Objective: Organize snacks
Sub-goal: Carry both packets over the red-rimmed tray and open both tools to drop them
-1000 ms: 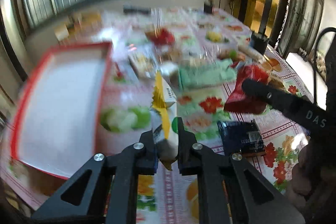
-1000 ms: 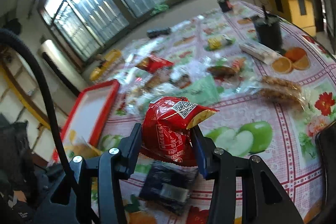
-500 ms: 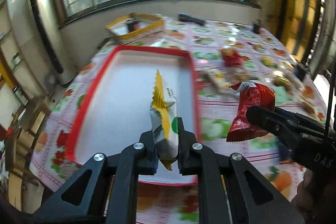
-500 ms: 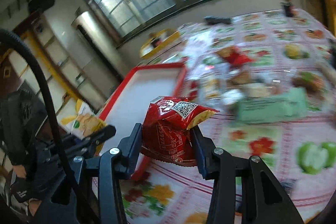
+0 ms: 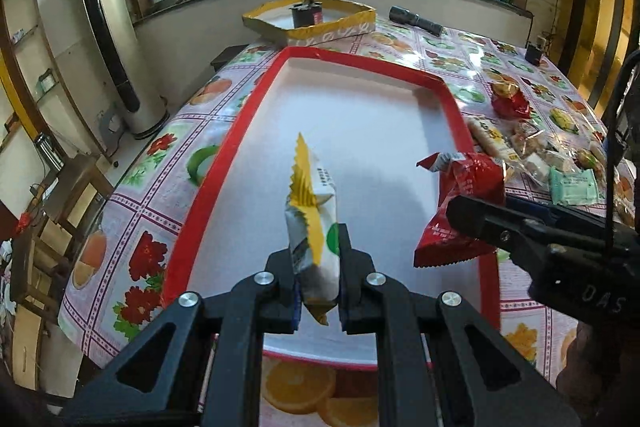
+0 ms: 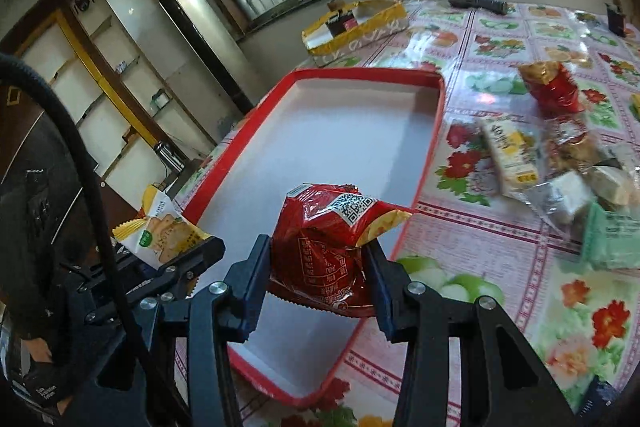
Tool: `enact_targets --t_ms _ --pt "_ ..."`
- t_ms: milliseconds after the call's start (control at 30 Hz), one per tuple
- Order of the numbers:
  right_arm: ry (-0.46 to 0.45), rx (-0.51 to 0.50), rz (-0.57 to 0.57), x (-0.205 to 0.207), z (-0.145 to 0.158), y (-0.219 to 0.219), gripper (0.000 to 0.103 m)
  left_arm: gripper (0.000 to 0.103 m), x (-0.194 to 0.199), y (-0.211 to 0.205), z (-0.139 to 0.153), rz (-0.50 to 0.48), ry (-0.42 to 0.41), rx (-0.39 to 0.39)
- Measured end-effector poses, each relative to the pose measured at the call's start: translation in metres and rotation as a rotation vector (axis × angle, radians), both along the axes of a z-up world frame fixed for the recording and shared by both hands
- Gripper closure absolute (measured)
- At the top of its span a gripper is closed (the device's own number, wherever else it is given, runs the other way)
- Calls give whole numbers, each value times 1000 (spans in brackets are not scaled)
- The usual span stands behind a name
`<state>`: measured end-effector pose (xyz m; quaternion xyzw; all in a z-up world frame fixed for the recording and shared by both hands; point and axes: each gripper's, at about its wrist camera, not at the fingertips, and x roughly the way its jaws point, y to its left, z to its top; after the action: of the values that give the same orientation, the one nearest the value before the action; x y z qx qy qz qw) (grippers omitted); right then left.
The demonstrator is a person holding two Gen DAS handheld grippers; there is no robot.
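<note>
A: Above the near end of the red-rimmed tray [image 5: 256, 107], the left gripper [image 5: 318, 263] clamps a yellow-and-white biscuit packet [image 5: 314, 227] by its lower end; the right gripper [image 6: 320, 279] squeezes a red snack bag [image 6: 328, 247] across its middle, over the tray's near right edge.

B: Handling?

A: Both look light, crinkly and slippery, their contents likely crushable; grip gently near the seams.

B: Hidden?

A: The bag's underside, and the table's [image 5: 452, 55] near edge.

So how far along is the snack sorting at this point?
Nothing is done yet: the red tray holds no snacks. In hand: the left gripper clamps a yellow-white packet and the right gripper a red packet, both above the tray. Left: the pile of snacks on the table.
</note>
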<state>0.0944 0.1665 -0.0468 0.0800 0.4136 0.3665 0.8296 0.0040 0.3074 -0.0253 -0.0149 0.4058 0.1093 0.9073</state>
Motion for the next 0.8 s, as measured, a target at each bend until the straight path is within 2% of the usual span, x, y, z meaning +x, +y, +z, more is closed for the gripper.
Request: enact_targets --t_ms 267,333,367,400,433,467,533,600,700,800 --pt "-3 -44 5 1 -6 18 55 88 10 8 -10 -5 38 -6" --pt "-3 -44 -2 2 -8 18 55 83 11 9 -11 1 37 -9" --pt "2 -39 -5 2 -9 17 53 72 11 10 -12 4 41 -10" --pt "7 -28 -5 2 -9 15 50 51 12 10 -12 3 45 -9" --pt "10 -18 -8 2 -8 11 47 40 12 10 -12 5 44 -8" --pt "5 -14 -20 0 -4 8 43 33 9 10 -10 13 30 -9" --pt "-24 -2 -43 -7 5 -2 41 29 -1 9 1 18 -31 -19" --pt "-63 31 -81 -18 20 -23 41 10 -12 3 15 15 -92 -19" --pt "-93 82 -125 -36 36 -60 38 9 -24 -14 34 -30 -143 -16" --pt "-85 146 -163 -51 47 -107 37 4 -34 -42 51 -64 -169 30"
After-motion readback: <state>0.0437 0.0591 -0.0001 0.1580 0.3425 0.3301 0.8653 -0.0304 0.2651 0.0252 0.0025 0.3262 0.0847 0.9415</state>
